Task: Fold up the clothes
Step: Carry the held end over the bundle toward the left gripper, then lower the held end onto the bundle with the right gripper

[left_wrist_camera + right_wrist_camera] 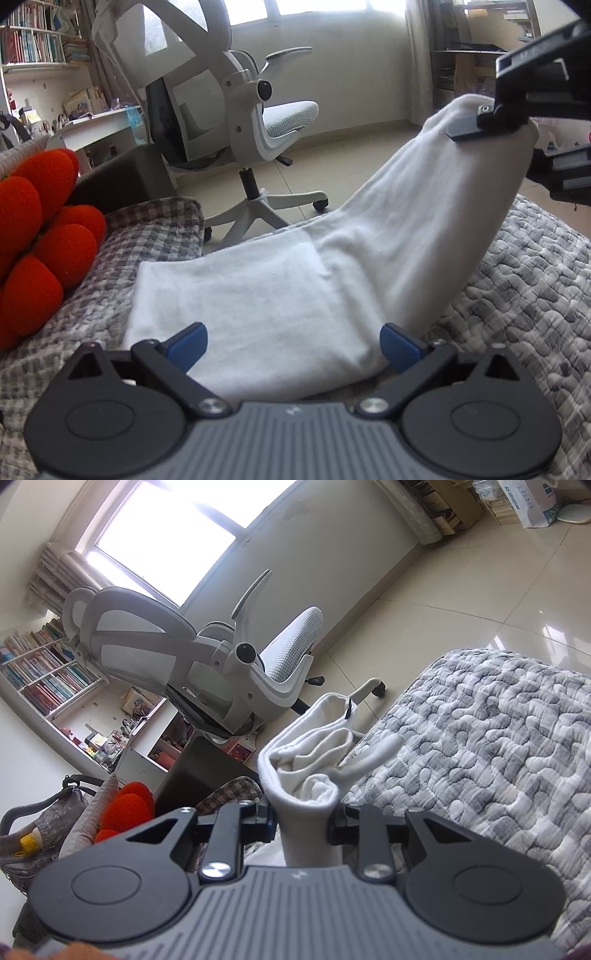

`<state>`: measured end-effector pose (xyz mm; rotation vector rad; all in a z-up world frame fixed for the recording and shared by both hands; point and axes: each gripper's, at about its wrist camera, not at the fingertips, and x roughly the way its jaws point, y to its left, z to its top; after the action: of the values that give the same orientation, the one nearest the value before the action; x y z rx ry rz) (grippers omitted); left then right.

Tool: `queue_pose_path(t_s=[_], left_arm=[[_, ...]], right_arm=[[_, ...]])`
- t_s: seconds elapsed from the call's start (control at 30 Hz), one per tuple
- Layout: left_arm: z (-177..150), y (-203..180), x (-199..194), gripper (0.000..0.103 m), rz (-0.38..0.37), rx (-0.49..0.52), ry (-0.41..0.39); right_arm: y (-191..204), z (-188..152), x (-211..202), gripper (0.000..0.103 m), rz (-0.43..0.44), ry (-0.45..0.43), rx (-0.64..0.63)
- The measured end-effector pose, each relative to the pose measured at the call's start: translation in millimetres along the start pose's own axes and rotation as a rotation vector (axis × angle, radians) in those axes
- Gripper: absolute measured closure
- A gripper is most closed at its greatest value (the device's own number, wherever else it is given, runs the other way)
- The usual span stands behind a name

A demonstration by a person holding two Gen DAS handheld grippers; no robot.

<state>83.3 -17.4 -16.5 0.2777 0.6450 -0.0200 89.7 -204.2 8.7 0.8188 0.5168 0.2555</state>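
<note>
Your right gripper (303,821) has its jaws clamped on a bunched end of the white garment (280,295), lifting it up off the grey quilt (535,295). The rest lies flat near your left gripper (293,345), whose jaws are spread wide with nothing held, hovering just over the near edge.

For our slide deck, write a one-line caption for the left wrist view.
Open left hand-held gripper over a white garment on the quilt; right hand-held gripper lifts one end.
</note>
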Motion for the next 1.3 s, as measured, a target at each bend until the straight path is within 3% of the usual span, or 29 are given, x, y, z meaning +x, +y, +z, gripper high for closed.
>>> queue_pose_path(t_s=[0.13,0.37,0.6,0.77,0.9,1.0,1.13,1.2,1.3], left_arm=[[-6.1,-11.8,6.0,0.002,0.029,0.067,0.003],[-2.7,2.7,-6.0,0.003,0.056,0.025,-0.021],[-6.9,-12.2,5.5,0.003,0.042,0.063,-0.001],[-1.9,3.2,-0.5,0.003,0.008,-0.006,0.005],[-2.5,2.2,2.9,0.003,0.011,0.015,0.021],[3.4,28.6,-3.2,0.003,-0.019,-0.086,0.026],[2.2,99.1,-11.0,0.005,-0.031,-0.367,0.020],[-6.6,125.4,-6.2,0.015,-0.039,-0.468,0.044],[-20.3,144.0,9.4,0.018,-0.062,-0.553,0.111]], right_arm=[[1.7,-1.8,0.5,0.075,-0.003,0.005,-0.015],[2.2,-1.1,0.8,0.075,-0.006,-0.004,-0.022],[5.6,-3.8,0.0,0.075,0.000,-0.003,-0.048],[7.0,-3.0,-0.7,0.075,0.002,-0.010,-0.063],[12.7,-4.9,-1.2,0.075,0.006,-0.015,-0.106],[20.6,-7.7,-3.1,0.075,0.008,-0.024,-0.168],[36.8,-15.7,-2.6,0.075,-0.012,-0.051,-0.288],[47.2,-25.5,-2.1,0.075,-0.046,-0.087,-0.366],[59.9,-41.3,0.0,0.075,-0.071,-0.121,-0.452]])
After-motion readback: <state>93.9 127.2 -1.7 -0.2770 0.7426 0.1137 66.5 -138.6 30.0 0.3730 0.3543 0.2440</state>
